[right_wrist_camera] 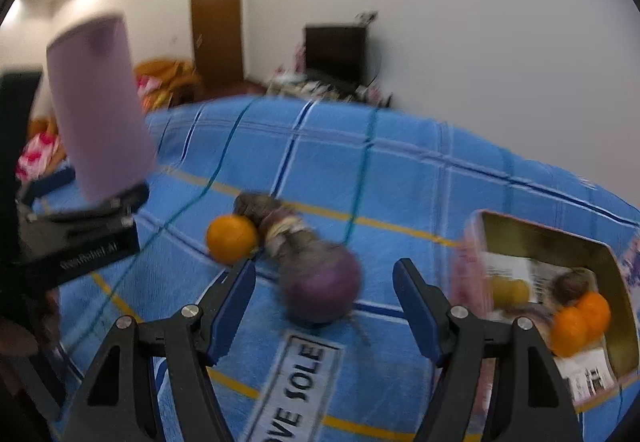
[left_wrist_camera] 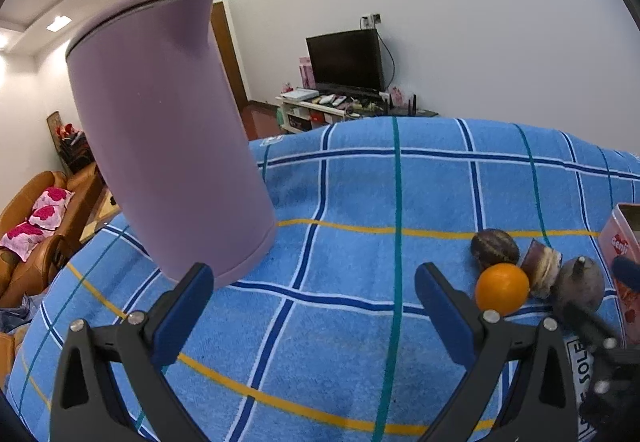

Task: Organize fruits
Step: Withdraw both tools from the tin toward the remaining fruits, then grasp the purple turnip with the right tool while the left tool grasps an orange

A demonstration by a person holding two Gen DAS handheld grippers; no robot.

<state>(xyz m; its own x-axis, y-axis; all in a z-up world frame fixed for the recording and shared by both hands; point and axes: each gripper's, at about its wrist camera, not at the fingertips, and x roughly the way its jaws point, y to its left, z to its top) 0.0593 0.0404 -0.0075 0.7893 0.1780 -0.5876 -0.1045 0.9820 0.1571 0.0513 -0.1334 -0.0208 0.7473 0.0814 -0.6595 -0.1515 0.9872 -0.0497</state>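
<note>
An orange (left_wrist_camera: 502,294) (right_wrist_camera: 231,239) lies on the blue checked cloth beside a dark brown fruit (left_wrist_camera: 495,248) (right_wrist_camera: 256,204), a cut dark fruit (left_wrist_camera: 540,268) (right_wrist_camera: 280,232) and a round purple fruit with a stem (left_wrist_camera: 580,284) (right_wrist_camera: 320,282). A pink box (right_wrist_camera: 600,254) (left_wrist_camera: 624,242) holds two oranges (right_wrist_camera: 580,318), a yellow fruit and a dark one. My right gripper (right_wrist_camera: 324,294) is open, with the purple fruit between and just beyond its fingertips. My left gripper (left_wrist_camera: 314,294) is open and empty over bare cloth, left of the fruits.
A tall lilac kettle (left_wrist_camera: 168,130) (right_wrist_camera: 100,110) stands on the cloth at the left, close to my left gripper's left finger. The cloth (left_wrist_camera: 360,322) covers the table. A TV stand, a door and an orange sofa lie beyond the table's far edge.
</note>
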